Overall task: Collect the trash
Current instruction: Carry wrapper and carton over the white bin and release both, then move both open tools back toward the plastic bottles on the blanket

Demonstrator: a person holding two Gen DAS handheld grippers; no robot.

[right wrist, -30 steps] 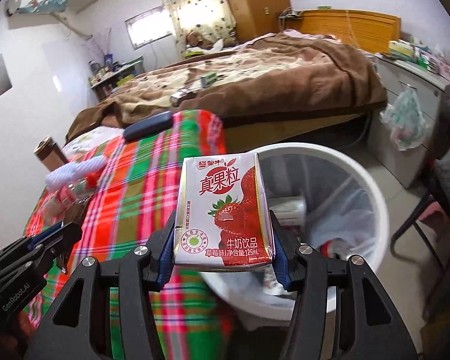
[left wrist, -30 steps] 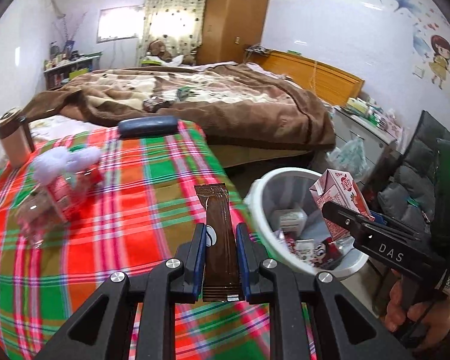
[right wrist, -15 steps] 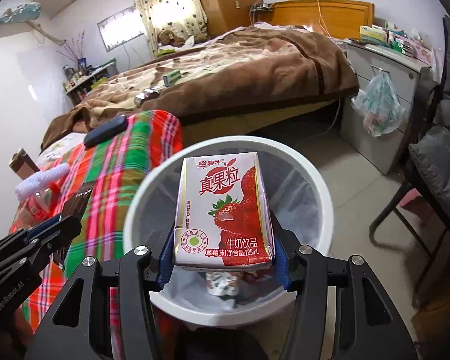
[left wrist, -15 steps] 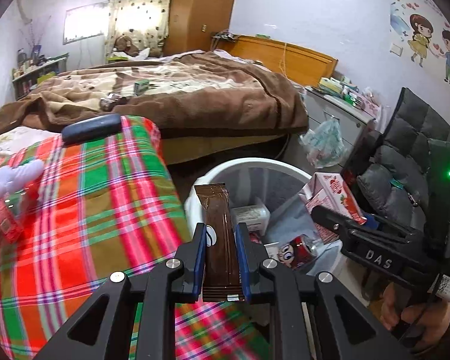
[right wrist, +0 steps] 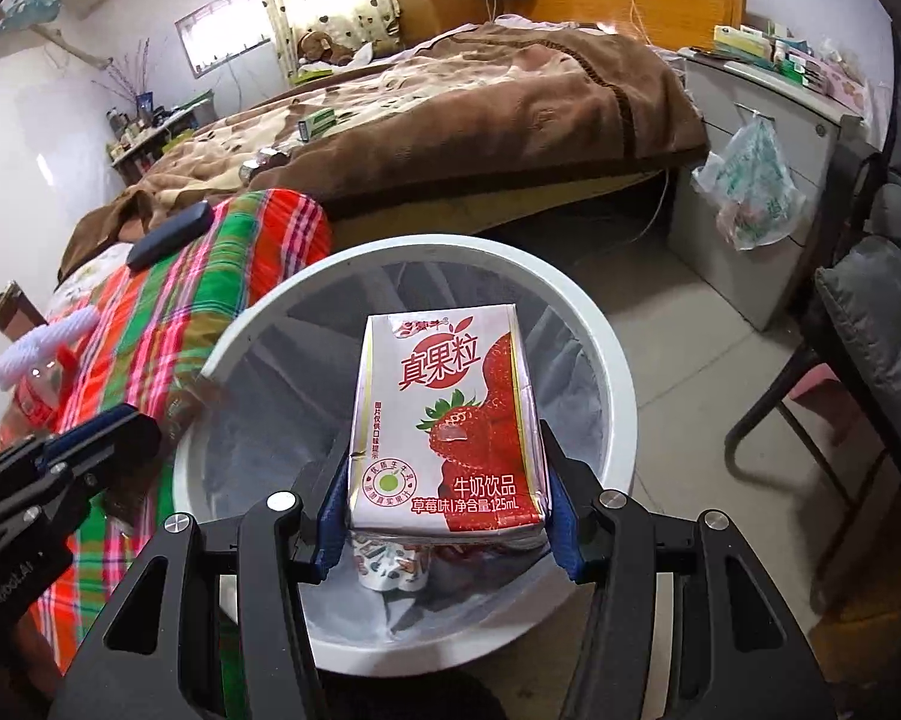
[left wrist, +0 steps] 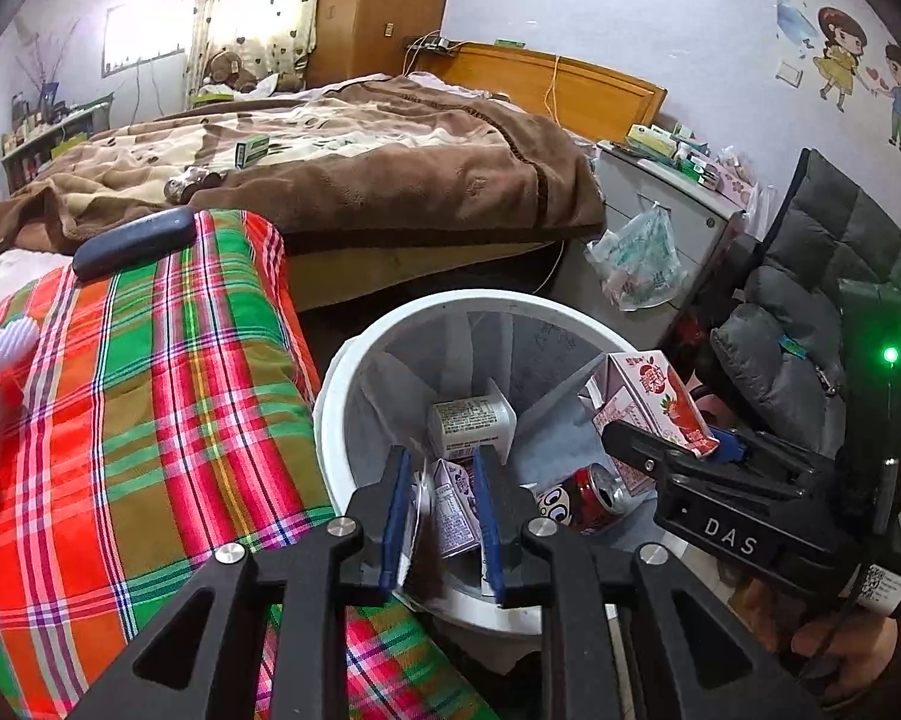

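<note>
— What are your grippers doing?
— My left gripper (left wrist: pixel 440 516) has just been opening over the round white plastic bin (left wrist: pixel 354 360); the dark brown wrapper (left wrist: pixel 422 576) is blurred between its jaws. My right gripper (right wrist: pixel 447 516) clamps the strawberry milk carton (right wrist: pixel 444 420) above it.

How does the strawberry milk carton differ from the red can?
The strawberry milk carton is boxy, the red can round. The carton is clamped in the right gripper above the white bin; the can lies on its side inside. Both are drink containers.

Glossy paper carton (right wrist: pixel 447 420) — smooth plastic bin (right wrist: pixel 621 396).
</note>
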